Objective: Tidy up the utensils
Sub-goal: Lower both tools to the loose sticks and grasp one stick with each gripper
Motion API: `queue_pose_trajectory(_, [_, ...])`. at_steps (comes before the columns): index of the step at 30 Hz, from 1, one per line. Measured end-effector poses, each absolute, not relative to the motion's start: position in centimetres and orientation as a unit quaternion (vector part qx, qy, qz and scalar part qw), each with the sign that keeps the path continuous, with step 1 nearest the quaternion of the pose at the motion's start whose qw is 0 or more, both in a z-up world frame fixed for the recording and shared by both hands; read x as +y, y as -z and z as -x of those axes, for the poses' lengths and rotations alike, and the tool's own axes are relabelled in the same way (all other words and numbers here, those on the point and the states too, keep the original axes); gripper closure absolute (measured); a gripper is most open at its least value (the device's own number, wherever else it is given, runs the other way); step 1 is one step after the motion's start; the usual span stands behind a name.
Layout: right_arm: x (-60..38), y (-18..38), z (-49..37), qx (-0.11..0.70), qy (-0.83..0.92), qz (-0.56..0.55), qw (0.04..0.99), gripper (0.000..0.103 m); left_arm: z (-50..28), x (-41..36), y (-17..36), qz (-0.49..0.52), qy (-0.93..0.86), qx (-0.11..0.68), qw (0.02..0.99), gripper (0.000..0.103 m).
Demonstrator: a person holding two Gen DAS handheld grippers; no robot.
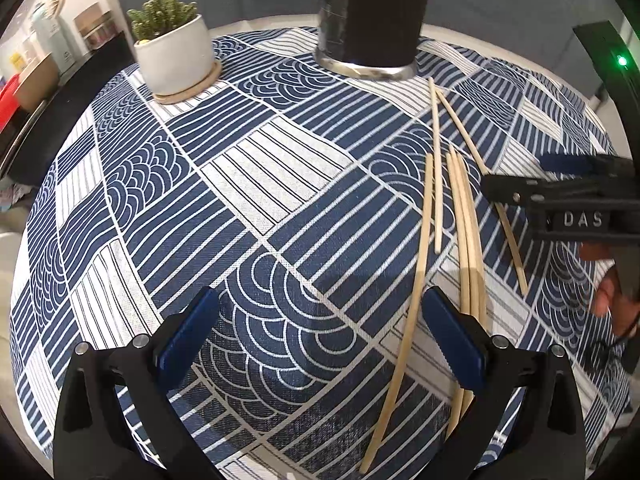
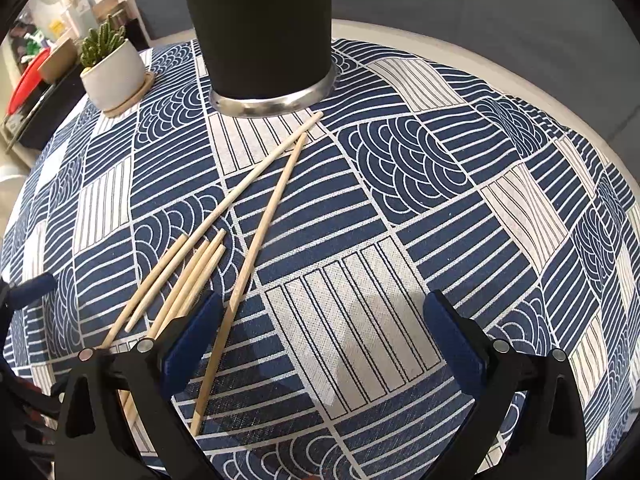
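A round worktop (image 1: 460, 38) wears a blue and white cloth (image 1: 248, 184) with stripes and wave shapes. At the back stands a tall black cup (image 2: 260, 32) with a shiny silver bottom. A small green cactus in a white pot (image 1: 176, 56) sits on a round wooden saucer to the left of the cup. Past the worktop's left edge are shelves with boxes and jars, and something red. Six wooden chopsticks (image 1: 464, 216) lie loose on the cloth in front of the cup, some side by side, some spread apart. The left gripper (image 1: 320, 344) is wide open and holds nothing; the chopsticks lie by its right finger. The right gripper (image 2: 320, 344) is also wide open and empty, with one chopstick lying between its fingers, close to the left one.
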State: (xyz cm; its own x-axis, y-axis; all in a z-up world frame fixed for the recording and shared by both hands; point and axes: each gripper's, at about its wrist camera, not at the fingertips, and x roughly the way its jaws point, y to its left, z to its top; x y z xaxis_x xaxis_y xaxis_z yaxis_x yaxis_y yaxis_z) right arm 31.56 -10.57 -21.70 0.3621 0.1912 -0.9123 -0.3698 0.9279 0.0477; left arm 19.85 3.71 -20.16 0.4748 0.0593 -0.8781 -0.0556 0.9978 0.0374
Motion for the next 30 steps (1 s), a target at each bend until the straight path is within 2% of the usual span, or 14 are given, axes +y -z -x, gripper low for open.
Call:
queue_pose_trajectory(7, [-10.6, 21.5, -32.4, 0.551, -0.17, 0.089, 0.812, 0.009, -20.7, 3.8, 20.3, 0.001, -0.038, 0.511, 0.859, 0.004])
queue_pose_trajectory(10, [-11.0, 21.2, -32.5, 0.552, -0.169, 0.089, 0.812, 0.019, -21.2, 3.9, 20.3, -0.004, -0.027, 0.524, 0.851, 0.005])
queue_pose_trajectory(12, [-11.5, 20.8, -32.6, 0.552, -0.169, 0.089, 0.812, 0.037, -21.3, 4.1, 20.1, -0.007, -0.022, 0.533, 0.846, 0.009])
queue_pose_trajectory(13, [-11.9, 20.6, -32.7, 0.552, -0.167, 0.087, 0.813, 0.042, -21.3, 4.2, 20.0, -0.007, -0.02, 0.537, 0.844, 0.011])
queue_pose_trajectory(17, [-13.1, 20.2, -33.3, 0.553, -0.158, 0.083, 0.814, 0.095, -20.6, 5.1, 19.4, -0.007, -0.018, 0.535, 0.845, 0.032])
queue_pose_trajectory(18, [-13.4, 20.3, -33.3, 0.554, -0.161, 0.083, 0.813, 0.098, -20.3, 5.6, 19.3, -0.002, -0.02, 0.534, 0.845, 0.037])
queue_pose_trajectory(22, [-14.5, 20.4, -33.8, 0.56, -0.182, 0.06, 0.806, 0.098, -19.7, 6.7, 18.8, 0.005, -0.025, 0.536, 0.844, 0.057])
queue_pose_trajectory(24, [-15.1, 20.4, -33.6, 0.56, -0.181, 0.052, 0.807, 0.098, -19.7, 7.4, 18.7, 0.011, -0.03, 0.54, 0.841, 0.07])
queue_pose_trajectory(30, [-16.4, 18.0, -31.9, 0.529, -0.186, 0.045, 0.827, 0.098, -19.5, 8.9, 18.6, 0.029, -0.042, 0.545, 0.837, 0.097])
